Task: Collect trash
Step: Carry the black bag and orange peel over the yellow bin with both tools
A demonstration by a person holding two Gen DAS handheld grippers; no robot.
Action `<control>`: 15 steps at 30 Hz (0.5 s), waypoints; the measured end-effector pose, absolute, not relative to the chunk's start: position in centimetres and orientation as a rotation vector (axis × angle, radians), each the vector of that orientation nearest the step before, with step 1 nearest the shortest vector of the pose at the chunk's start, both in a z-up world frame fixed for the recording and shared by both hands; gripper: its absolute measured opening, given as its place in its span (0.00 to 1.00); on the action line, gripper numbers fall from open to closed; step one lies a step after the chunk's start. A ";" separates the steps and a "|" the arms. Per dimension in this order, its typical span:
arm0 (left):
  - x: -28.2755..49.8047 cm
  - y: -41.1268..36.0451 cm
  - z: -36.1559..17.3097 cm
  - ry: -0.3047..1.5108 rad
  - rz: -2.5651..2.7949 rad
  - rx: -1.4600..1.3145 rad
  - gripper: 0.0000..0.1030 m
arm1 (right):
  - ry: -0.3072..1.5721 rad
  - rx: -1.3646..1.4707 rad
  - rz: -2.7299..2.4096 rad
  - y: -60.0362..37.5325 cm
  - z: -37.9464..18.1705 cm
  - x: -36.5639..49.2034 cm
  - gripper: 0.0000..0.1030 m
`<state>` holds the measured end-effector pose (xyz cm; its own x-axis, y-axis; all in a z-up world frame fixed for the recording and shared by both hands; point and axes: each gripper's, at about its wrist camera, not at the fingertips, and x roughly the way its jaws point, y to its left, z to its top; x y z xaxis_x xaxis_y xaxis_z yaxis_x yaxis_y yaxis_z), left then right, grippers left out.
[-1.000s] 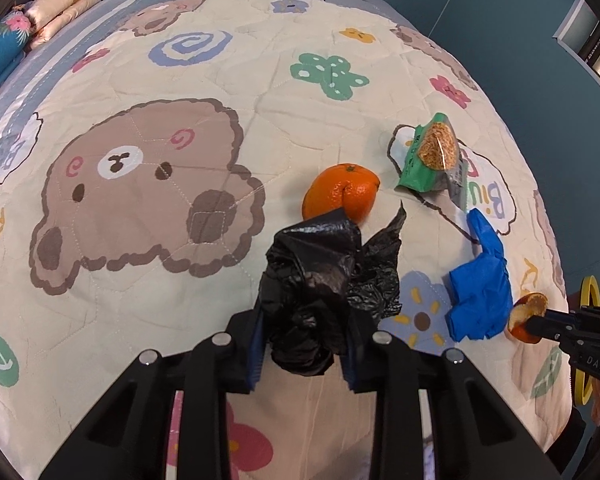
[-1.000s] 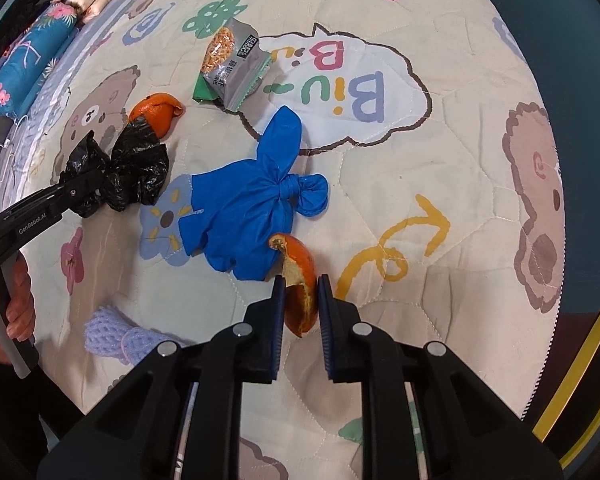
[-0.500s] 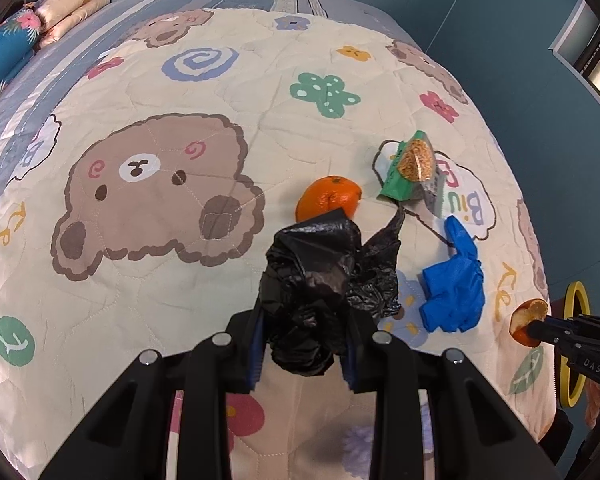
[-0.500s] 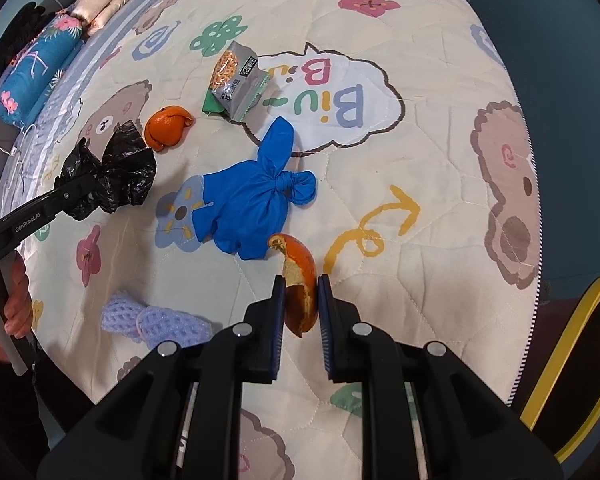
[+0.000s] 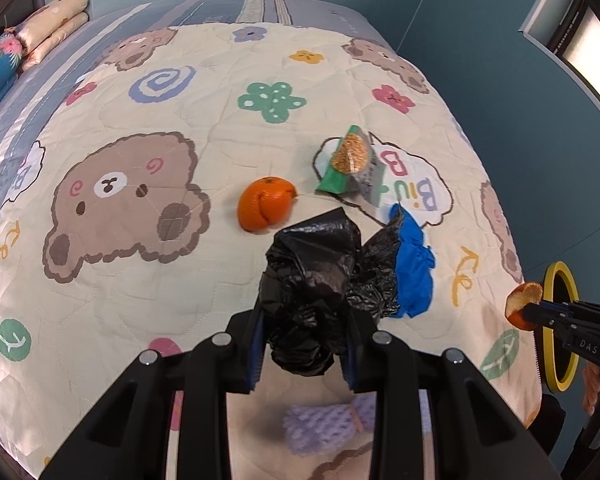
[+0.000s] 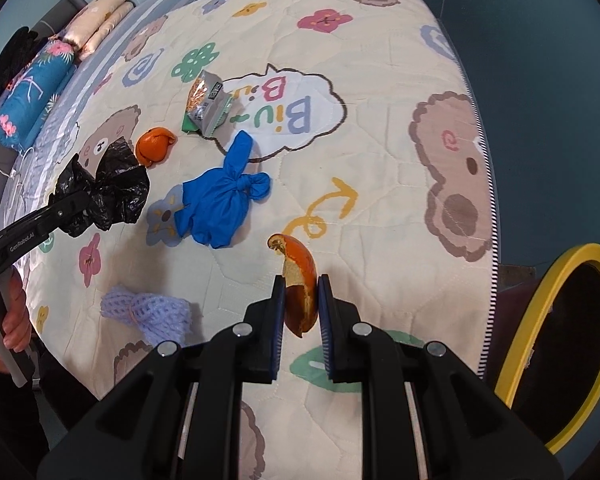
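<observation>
over the cream cartoon-bear quilt (image 6: 380,184), the left gripper (image 5: 304,350) is clamped on a crumpled black plastic bag (image 5: 316,280), held clear of the bedding. on the quilt lie a pale purple foam fruit net (image 6: 148,312), an orange mandarin peel shell (image 6: 154,148), a green and silver snack packet (image 6: 206,102) and a knotted blue rubber glove (image 6: 216,204) (all apart from one another). at the right, the right gripper (image 6: 302,304) pinches a curved piece of orange peel (image 6: 298,276), near a yellow-rimmed black bin (image 6: 568,336) beside the bed.
</observation>
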<state>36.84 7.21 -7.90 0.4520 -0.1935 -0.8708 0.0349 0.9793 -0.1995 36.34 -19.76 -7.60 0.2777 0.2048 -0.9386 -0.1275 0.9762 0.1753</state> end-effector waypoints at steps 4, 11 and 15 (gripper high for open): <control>36.5 5.3 -7.3 1.094 -0.165 -0.142 0.28 | 1.262 0.089 0.209 -21.4 -7.3 35.7 0.15; 36.2 1.4 -6.5 1.101 -0.220 -0.111 0.28 | 1.249 0.137 0.183 -24.6 -7.1 34.8 0.15; 36.0 -1.2 -6.3 1.105 -0.253 -0.082 0.28 | 1.237 0.165 0.172 -26.6 -7.0 34.3 0.15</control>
